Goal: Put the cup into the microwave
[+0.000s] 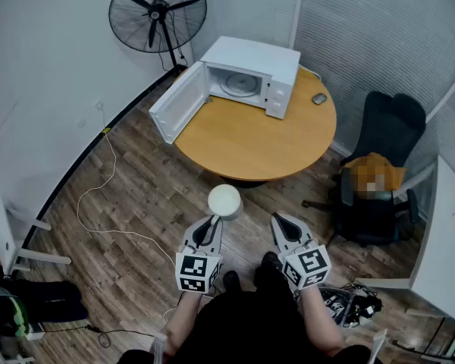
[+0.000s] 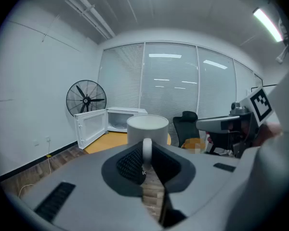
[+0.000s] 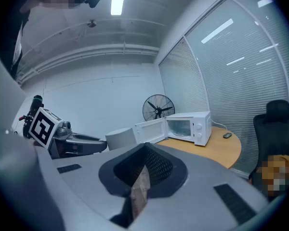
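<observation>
- cup (image 1: pixel 225 201): plain white
- microwave (image 1: pixel 252 74): white, its door too
- table (image 1: pixel 258 139): orange-tan top
- floor (image 1: pixel 136 196): brown, wood-plank pattern
- fan (image 1: pixel 158 10) and chair (image 1: pixel 390 127): black
- left gripper (image 1: pixel 211 224) and right gripper (image 1: pixel 279 222): grey bodies, black jaw pads, cubes with black-and-white square markers

In the head view the microwave (image 1: pixel 258 55) cavity is left unblocked, its door (image 1: pixel 180 101) swung wide to the microwave's left. The table (image 1: pixel 250 142) in front of the microwave is left bare. A mouse (image 1: pixel 318 98) is set just right of the microwave; a chair (image 1: pixel 390 127) is stood further right
</observation>
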Demonstrator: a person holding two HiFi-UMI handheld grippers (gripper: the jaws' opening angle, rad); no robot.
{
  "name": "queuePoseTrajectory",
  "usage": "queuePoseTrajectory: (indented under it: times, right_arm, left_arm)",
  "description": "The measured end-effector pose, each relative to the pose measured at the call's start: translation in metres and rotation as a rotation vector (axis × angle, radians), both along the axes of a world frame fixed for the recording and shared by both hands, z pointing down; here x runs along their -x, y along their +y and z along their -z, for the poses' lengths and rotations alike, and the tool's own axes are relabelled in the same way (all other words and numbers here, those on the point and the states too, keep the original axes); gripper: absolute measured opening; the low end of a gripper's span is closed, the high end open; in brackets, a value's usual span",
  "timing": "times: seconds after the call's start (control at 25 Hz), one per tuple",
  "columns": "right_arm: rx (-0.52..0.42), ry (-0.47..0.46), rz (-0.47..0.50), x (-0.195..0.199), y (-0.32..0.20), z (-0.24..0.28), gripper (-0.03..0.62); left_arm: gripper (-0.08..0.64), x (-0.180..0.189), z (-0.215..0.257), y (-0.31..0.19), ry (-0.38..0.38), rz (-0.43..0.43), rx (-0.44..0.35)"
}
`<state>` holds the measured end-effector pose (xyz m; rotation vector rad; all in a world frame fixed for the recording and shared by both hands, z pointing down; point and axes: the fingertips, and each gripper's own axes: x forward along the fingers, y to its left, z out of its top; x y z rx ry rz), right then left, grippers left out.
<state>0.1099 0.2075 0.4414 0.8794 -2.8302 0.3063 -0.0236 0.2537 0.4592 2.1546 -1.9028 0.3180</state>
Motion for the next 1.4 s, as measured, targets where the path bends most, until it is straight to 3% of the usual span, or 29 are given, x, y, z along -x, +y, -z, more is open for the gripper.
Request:
queuePoseTrajectory:
  times: [0.44,0.76,1.04,1.4]
  right_arm:
    - [-0.028,0.039,-0.004,0.010,0.050,0.002,0.009]
    - [0.041,0.028,-0.038,0.003,0.057,-0.022,0.009]
    - [0.067,0.024,0.000,0.015,0.023,-0.032,0.009]
    - [0.049,0.021,0.091,0.043,-0.072,-0.020,0.009]
  left_arm:
    - [0.041,0.012,-0.003,0.051,0.021,0.008,0.004]
    - [0.041,0.005,-0.020,0.059,0.032,-0.007,0.047]
    - [0.041,0.010,-0.021,0.036,0.034,0.021,0.060]
    - [0.041,0.031,-0.008,-0.047,0.056,0.108,0.056]
